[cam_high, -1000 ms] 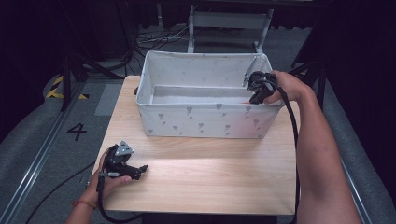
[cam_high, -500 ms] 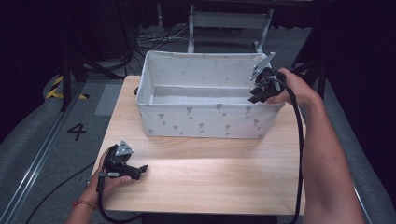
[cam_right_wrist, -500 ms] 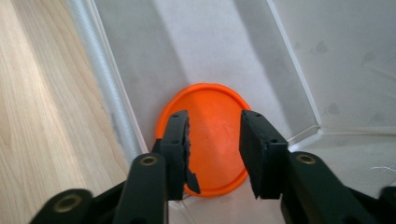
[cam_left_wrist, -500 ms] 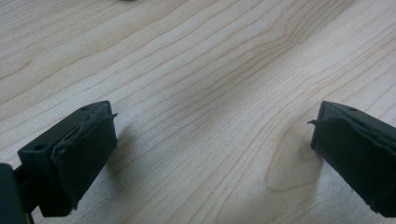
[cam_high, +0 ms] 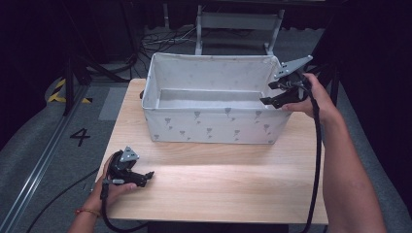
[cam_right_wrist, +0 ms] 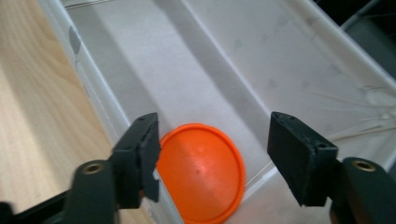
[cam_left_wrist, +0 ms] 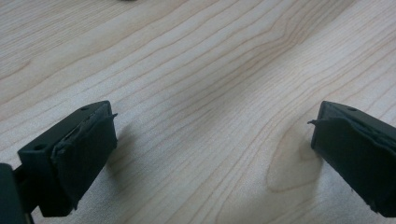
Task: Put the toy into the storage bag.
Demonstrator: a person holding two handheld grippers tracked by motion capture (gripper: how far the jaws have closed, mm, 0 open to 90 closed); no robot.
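Right gripper (cam_high: pixel 273 98): held over the right end of the fabric bin (cam_high: pixel 214 127) in the high view, tilted down toward its inside; the grey three-cornered plate sits on top and the black cable hangs along the person's forearm.
Right fingers (cam_right_wrist: pixel 140 158): parted, and they have just been opening; nothing is clamped between them, and the pads touch nothing.
Orange disc (cam_right_wrist: pixel 201 172): lies flat on the bin's pale floor, close to the near wall and the end corner, seen between and beyond the two fingers in the right gripper view.
Fabric bin: white with small grey motifs, standing on the far half of the wooden surface (cam_high: pixel 218 179).
Left gripper (cam_high: pixel 145 175): resting low on the surface at its near left corner, well apart from the bin.
Left fingers (cam_left_wrist: pixel 84 154): spread wide, with bare wood grain between them and nothing held.
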